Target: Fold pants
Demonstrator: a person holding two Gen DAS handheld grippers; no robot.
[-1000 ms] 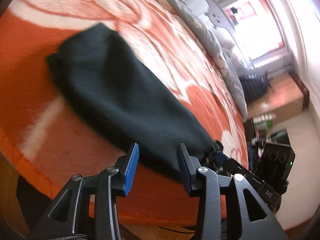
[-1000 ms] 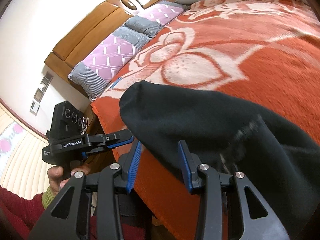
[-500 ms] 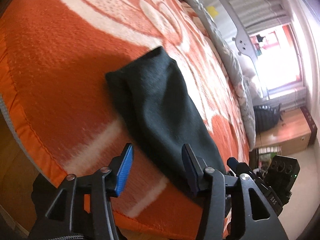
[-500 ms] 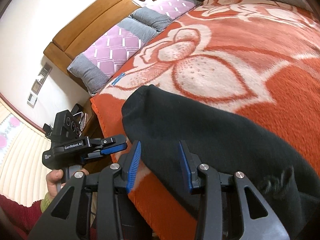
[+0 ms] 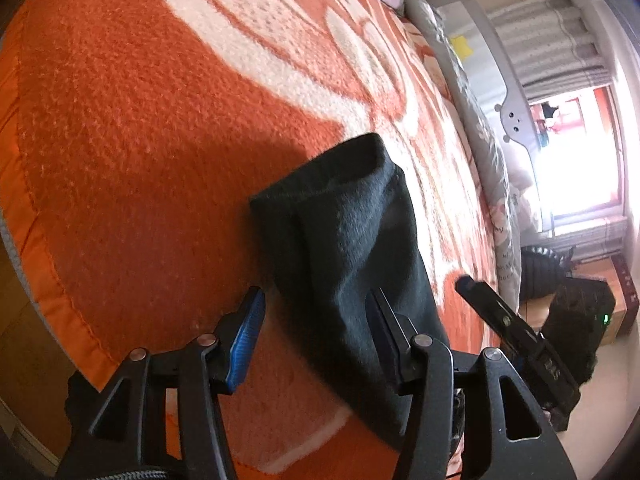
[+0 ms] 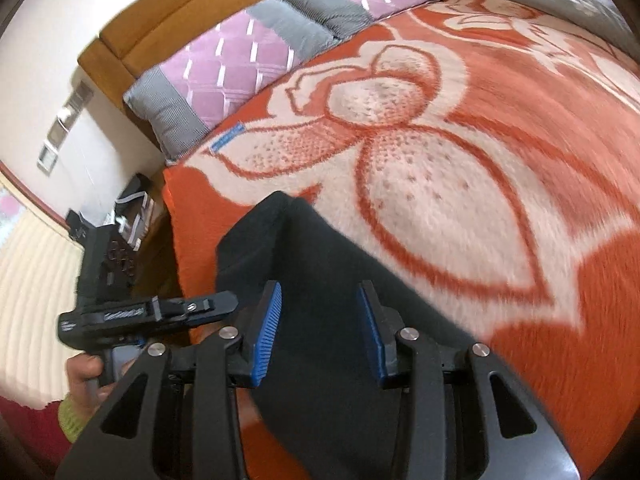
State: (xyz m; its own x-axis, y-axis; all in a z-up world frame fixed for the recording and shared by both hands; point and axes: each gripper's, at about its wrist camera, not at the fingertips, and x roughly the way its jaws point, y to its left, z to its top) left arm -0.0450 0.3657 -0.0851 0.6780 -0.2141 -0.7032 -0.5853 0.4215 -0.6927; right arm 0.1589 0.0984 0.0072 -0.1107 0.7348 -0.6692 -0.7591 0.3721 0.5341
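Down at the near edge of the left wrist view, the left gripper (image 5: pixel 314 320) is hanging with its 2 blue-padded fingers (image 5: pixel 248 330) spread wide, gripping nothing, the pants (image 5: pixel 348 256) lying in the gap between and beyond them. Those dark pants are lying in a long narrow bundle on the orange blanket (image 5: pixel 140 140), near the bed's edge, running away from the camera toward a rounded, doubled-over end. Off to the right, the right gripper (image 5: pixel 466 282) is poking in just beside the cloth, and whether it is touching is hard to call. Switching to the right wrist view, the right gripper (image 6: pixel 318 332) is also showing its jaws well apart, blue pads (image 6: pixel 266 334) clear of the fabric, holding nothing, while the pants (image 6: pixel 320 264) are stretching from under it out to a folded tip over the blanket (image 6: pixel 520 128) and its cream flower pattern. At lower left the left gripper (image 6: pixel 224 302) is hovering just beside the cloth, a hand (image 6: pixel 86 372) wrapped around its handle. Farther back, 2 purple and grey pillows (image 6: pixel 240 64) are leaning against a wooden headboard (image 6: pixel 192 8), and in the left view a grey bed rail (image 5: pixel 492 80) is running toward a bright window (image 5: pixel 580 152).
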